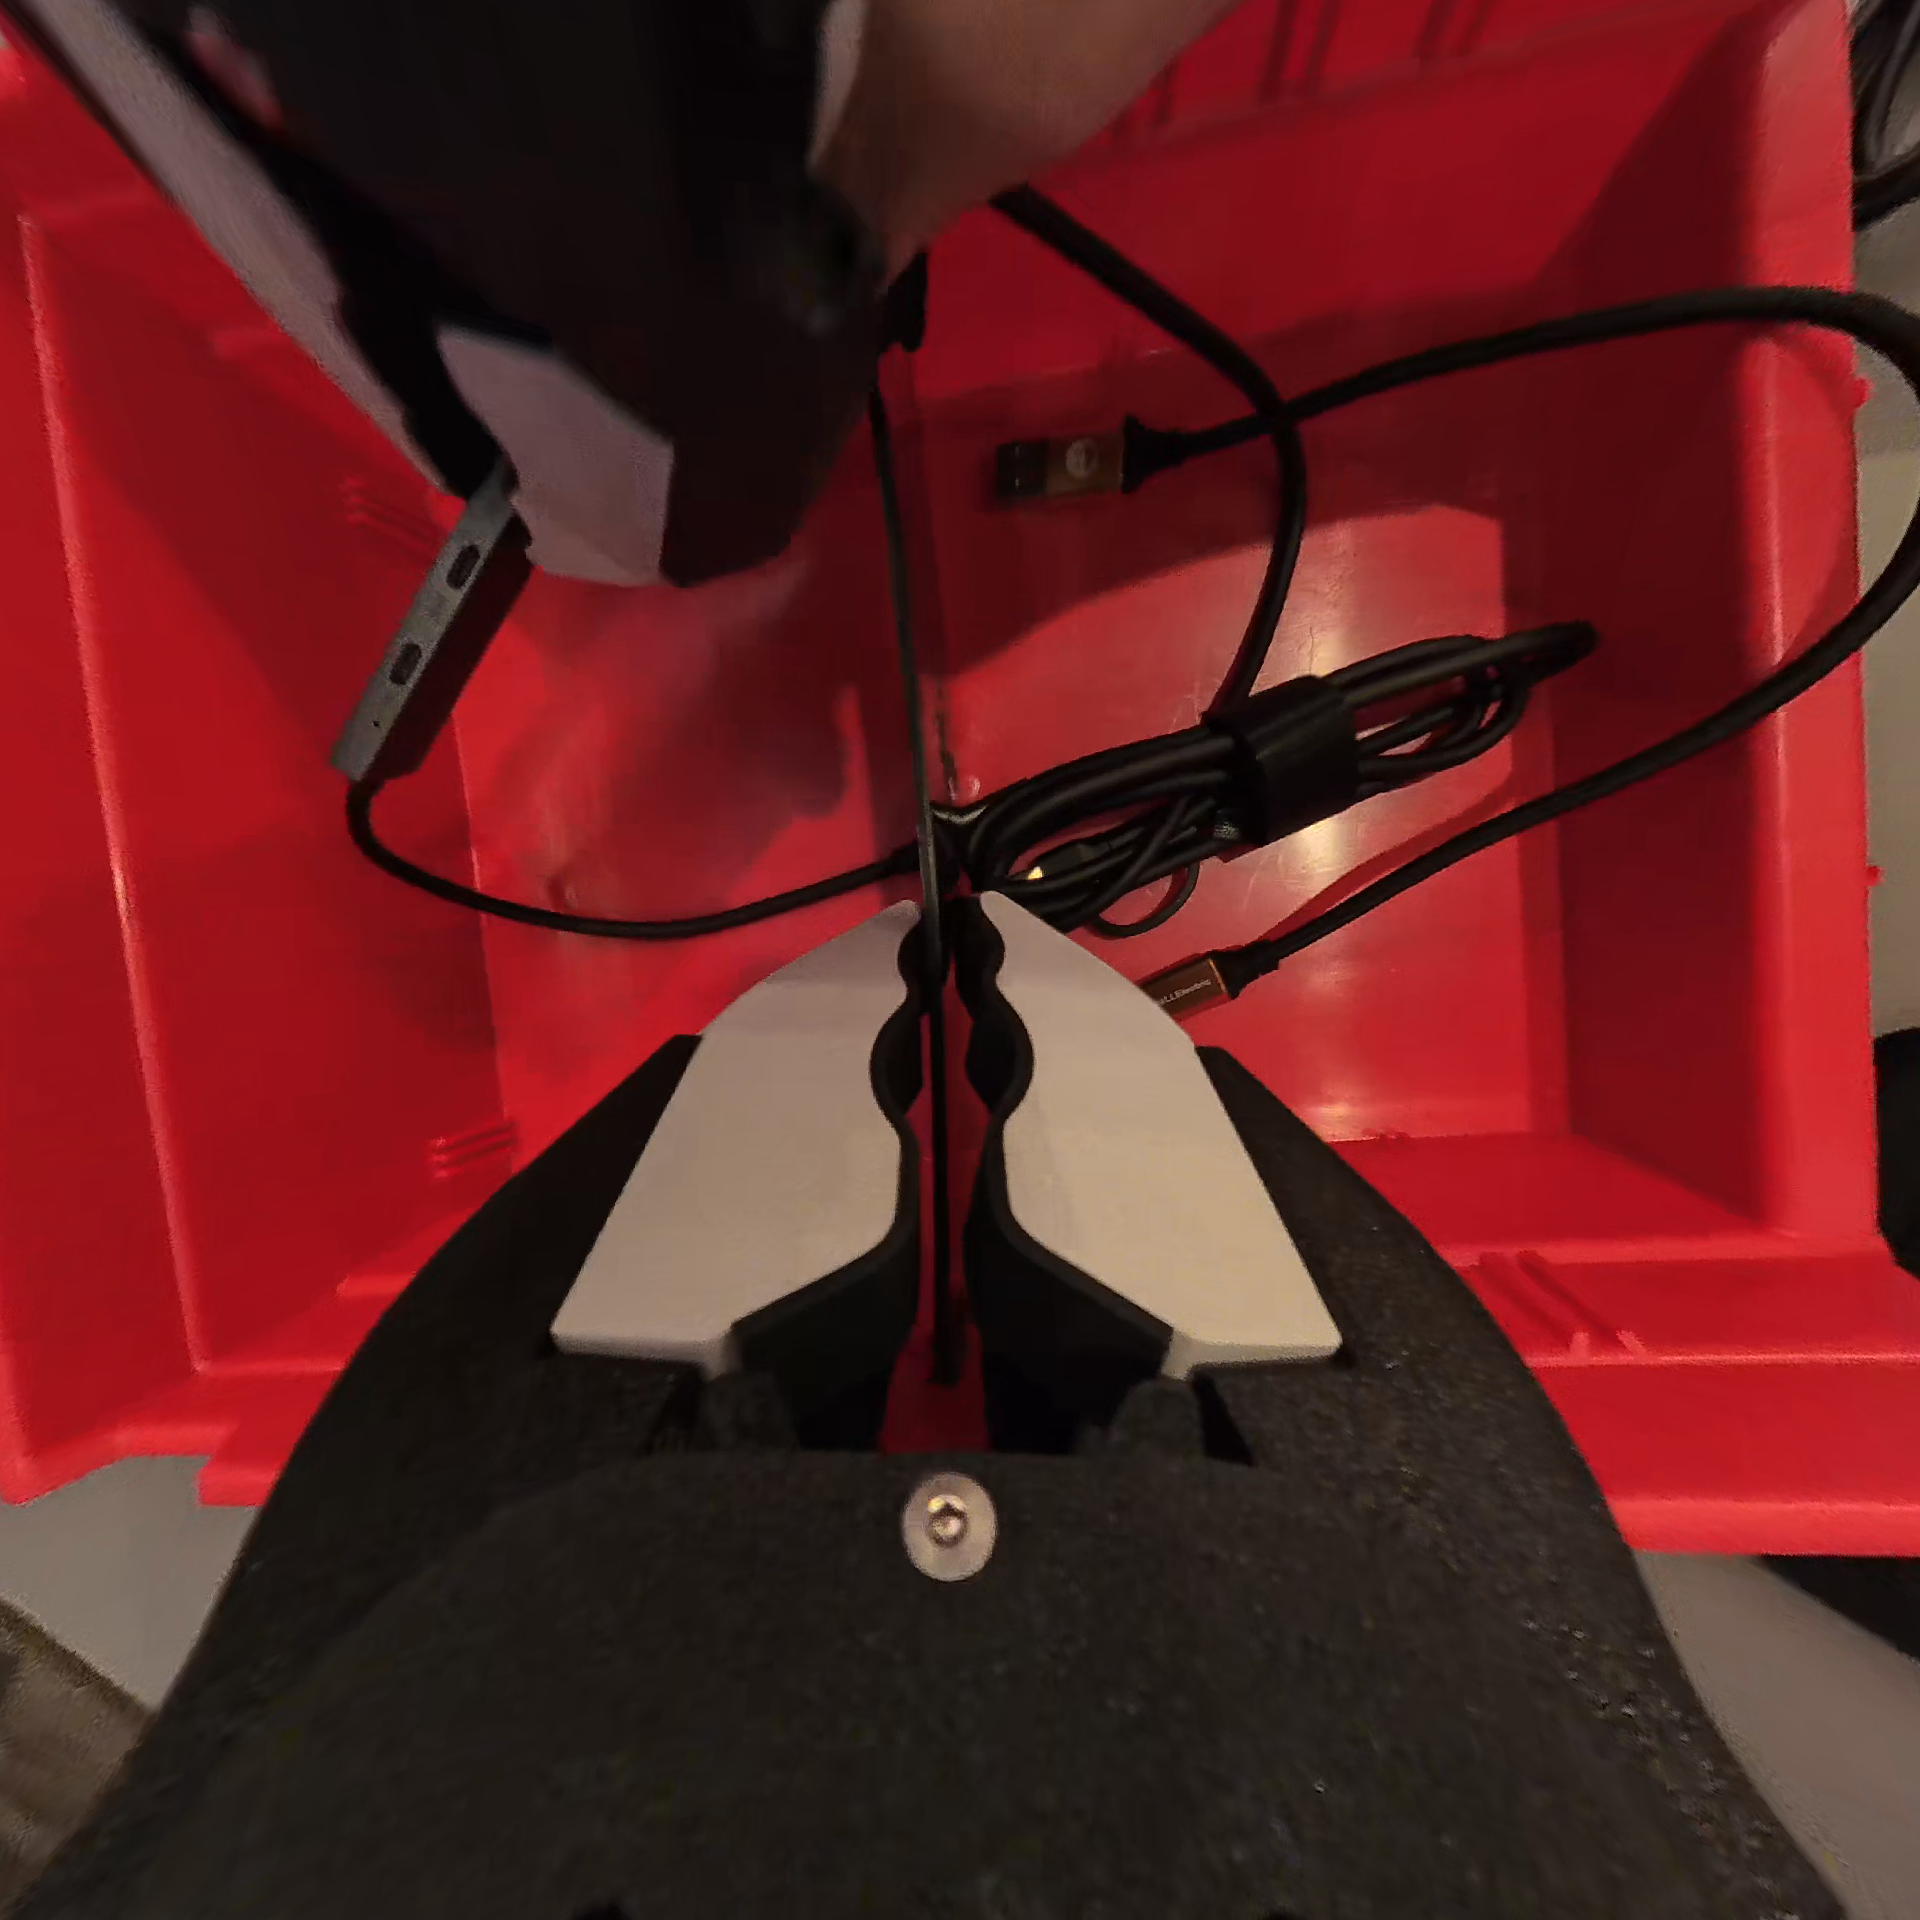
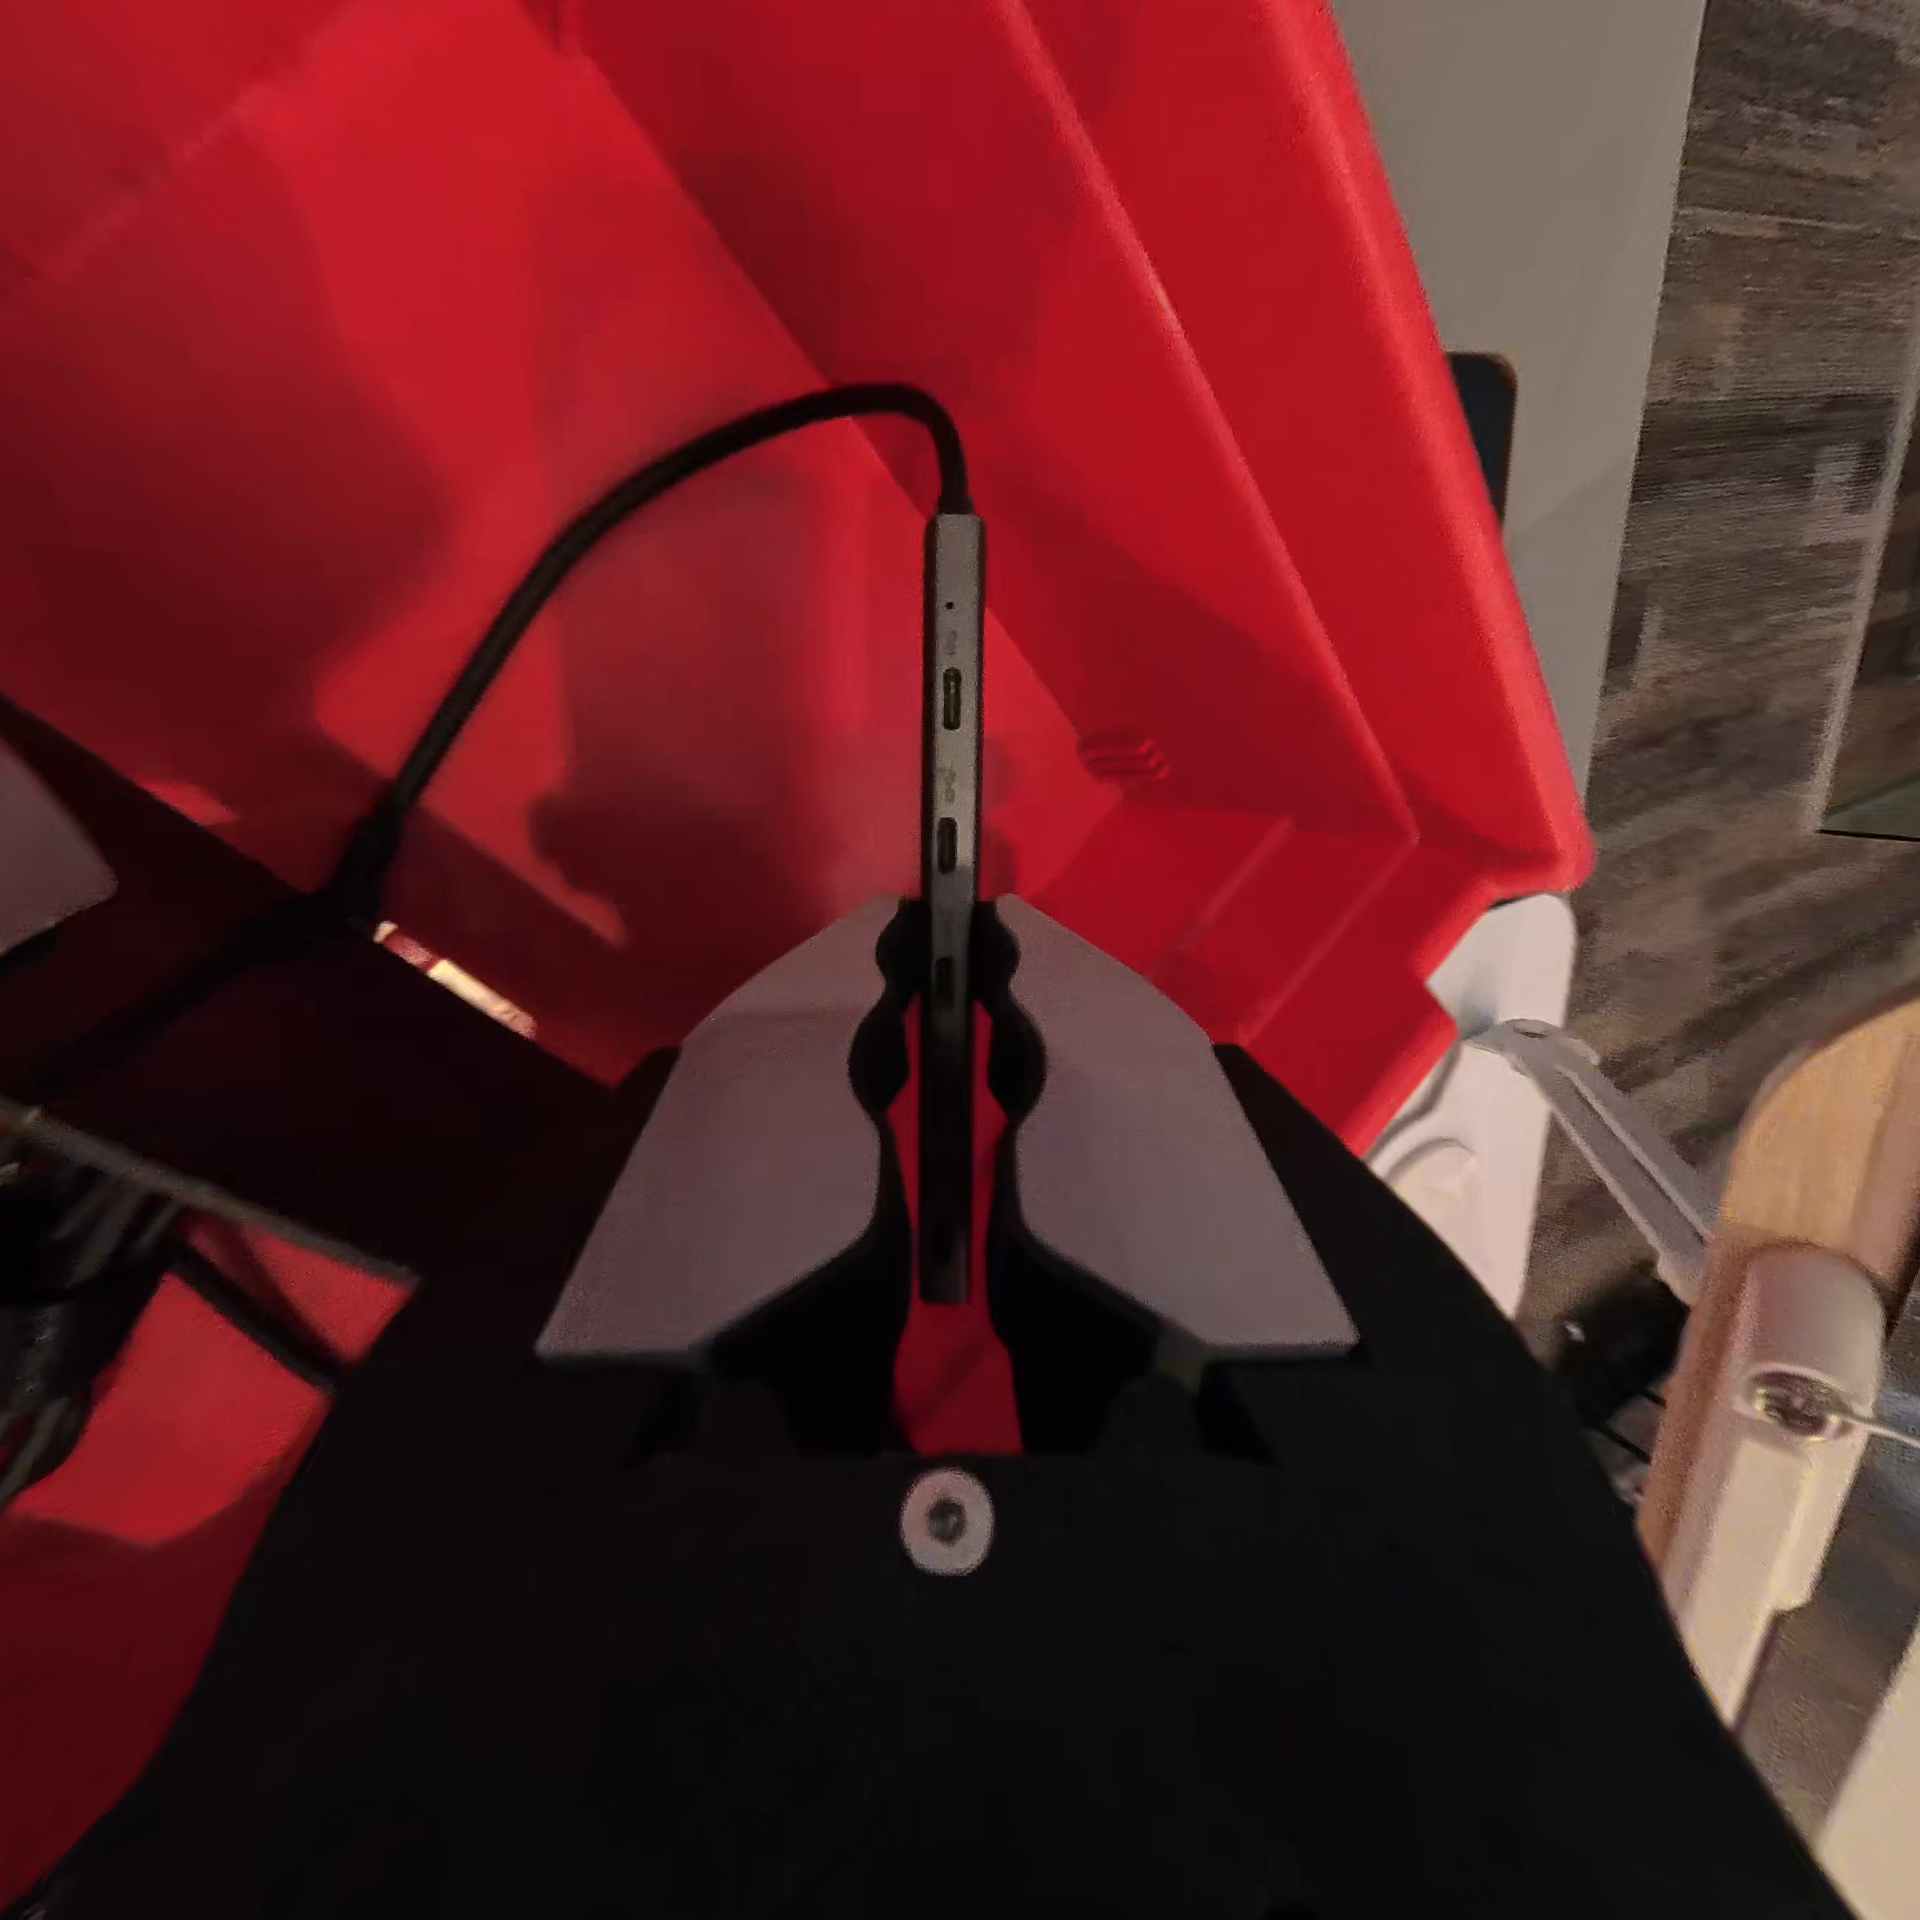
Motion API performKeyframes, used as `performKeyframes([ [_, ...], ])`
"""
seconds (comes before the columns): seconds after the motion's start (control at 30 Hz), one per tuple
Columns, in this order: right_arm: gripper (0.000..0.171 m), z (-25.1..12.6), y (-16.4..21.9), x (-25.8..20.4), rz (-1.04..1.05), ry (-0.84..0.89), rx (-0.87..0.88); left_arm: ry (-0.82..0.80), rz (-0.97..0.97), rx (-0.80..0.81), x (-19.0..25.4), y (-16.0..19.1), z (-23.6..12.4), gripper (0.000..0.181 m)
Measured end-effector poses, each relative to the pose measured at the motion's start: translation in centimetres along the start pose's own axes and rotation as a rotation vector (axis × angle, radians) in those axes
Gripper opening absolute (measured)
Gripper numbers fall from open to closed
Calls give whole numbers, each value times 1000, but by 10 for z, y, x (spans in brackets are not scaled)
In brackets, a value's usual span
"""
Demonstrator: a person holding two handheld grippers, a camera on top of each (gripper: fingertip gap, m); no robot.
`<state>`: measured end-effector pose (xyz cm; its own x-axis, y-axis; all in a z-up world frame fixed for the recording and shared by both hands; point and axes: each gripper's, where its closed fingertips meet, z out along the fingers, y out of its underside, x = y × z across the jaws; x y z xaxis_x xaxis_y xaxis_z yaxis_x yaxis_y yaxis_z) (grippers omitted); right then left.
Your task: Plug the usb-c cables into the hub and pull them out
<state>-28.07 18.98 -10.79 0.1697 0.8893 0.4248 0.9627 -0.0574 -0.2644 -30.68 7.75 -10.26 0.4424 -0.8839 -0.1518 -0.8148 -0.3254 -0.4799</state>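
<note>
Right tool: my right tool [image 2: 940, 914] was pinched on the hub [image 2: 954, 727], the grey bar clamped flat between the pads with its far half sticking straight out ahead.
Left tool: my left tool [image 1: 948, 909] was pressed together on a thin black cable [image 1: 902, 582] that ran forward through the jaws and up toward the other tool; I could not see its plug.
Hub ports: two open sockets [image 2: 953, 712] lay along the hub's narrow edge, both empty, with a third half hidden between the pads.
Hub lead: its own black lead [image 2: 540, 613] left the far tip and curved down to my left.
Key relation: from the left wrist view the hub [image 1: 416, 644] hung up and to the left of my left tool, long axis slanting down-left, ports facing the gap between us; I judged the left tool the one that had to travel.
Spare cables: a bundled cable [image 1: 1382, 717], a bronze-sleeved plug [image 1: 1195, 982] and a flat USB plug [image 1: 1060, 473] lay in the red bin [image 1: 1662, 1195].
Progress: nothing looked plugged in yet.
</note>
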Motion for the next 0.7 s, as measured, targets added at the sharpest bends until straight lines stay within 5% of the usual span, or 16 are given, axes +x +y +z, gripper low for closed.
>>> performKeyframes([
  [0.57, 13, -44, -29, 36, 158, 173, 360, 18, 73, -7, 5, 0, 0, 3],
  [0.7, 12, -79, -34, 65, 280, 271, 498, 19, 75, -2, 6, -1, 0, 4],
])
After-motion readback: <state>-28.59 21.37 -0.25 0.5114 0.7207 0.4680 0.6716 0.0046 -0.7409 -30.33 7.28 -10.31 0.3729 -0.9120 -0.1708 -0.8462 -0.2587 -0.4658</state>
